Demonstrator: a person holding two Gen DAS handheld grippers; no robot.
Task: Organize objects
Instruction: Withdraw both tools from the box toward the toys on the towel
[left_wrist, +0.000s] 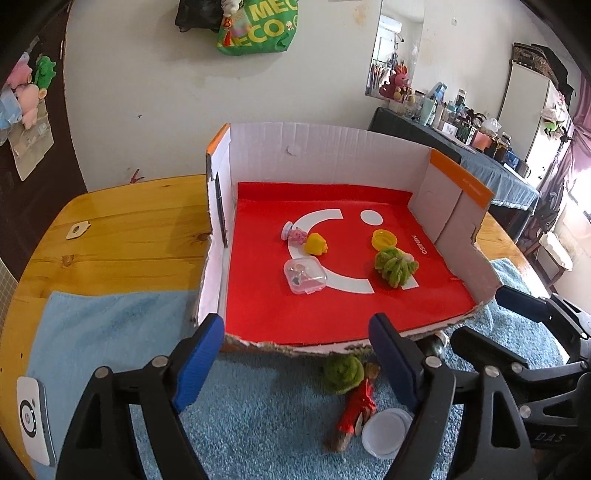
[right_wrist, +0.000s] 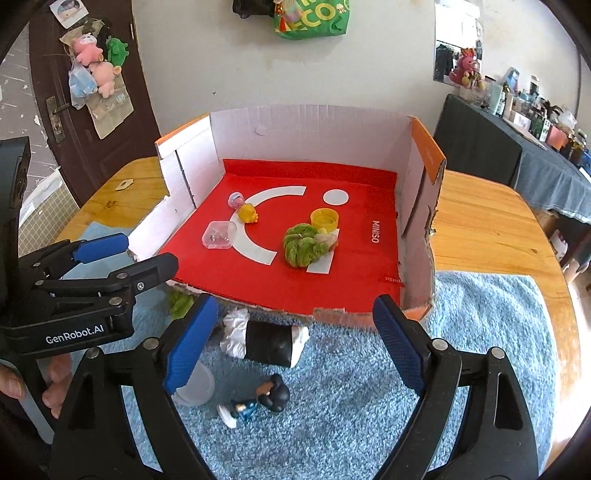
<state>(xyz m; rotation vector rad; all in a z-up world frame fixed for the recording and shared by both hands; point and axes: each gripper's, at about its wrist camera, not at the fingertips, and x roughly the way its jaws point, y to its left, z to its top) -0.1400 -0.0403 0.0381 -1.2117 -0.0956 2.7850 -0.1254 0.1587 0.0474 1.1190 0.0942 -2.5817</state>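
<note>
A cardboard box (left_wrist: 332, 147) with a red floor holds a clear plastic case (left_wrist: 304, 276), a yellow toy (left_wrist: 316, 244), a small pink toy (left_wrist: 293, 233), a yellow cap (left_wrist: 384, 239) and a green fuzzy toy (left_wrist: 394, 266). My left gripper (left_wrist: 299, 365) is open and empty, in front of the box over the blue rug. Below it lie a green fuzzy ball (left_wrist: 343, 373), a red figure (left_wrist: 356, 406) and a white lid (left_wrist: 386, 432). My right gripper (right_wrist: 295, 347) is open and empty above a black-and-white roll (right_wrist: 269, 341) and a small dark-headed figure (right_wrist: 258, 402).
The box stands on a wooden table (right_wrist: 487, 221) with a blue rug (right_wrist: 480, 332) under its front. A white device (left_wrist: 33, 421) lies at the rug's left edge. A clear cup (right_wrist: 195, 387) sits by my right gripper's left finger. A cluttered side table (left_wrist: 480, 147) stands at the right.
</note>
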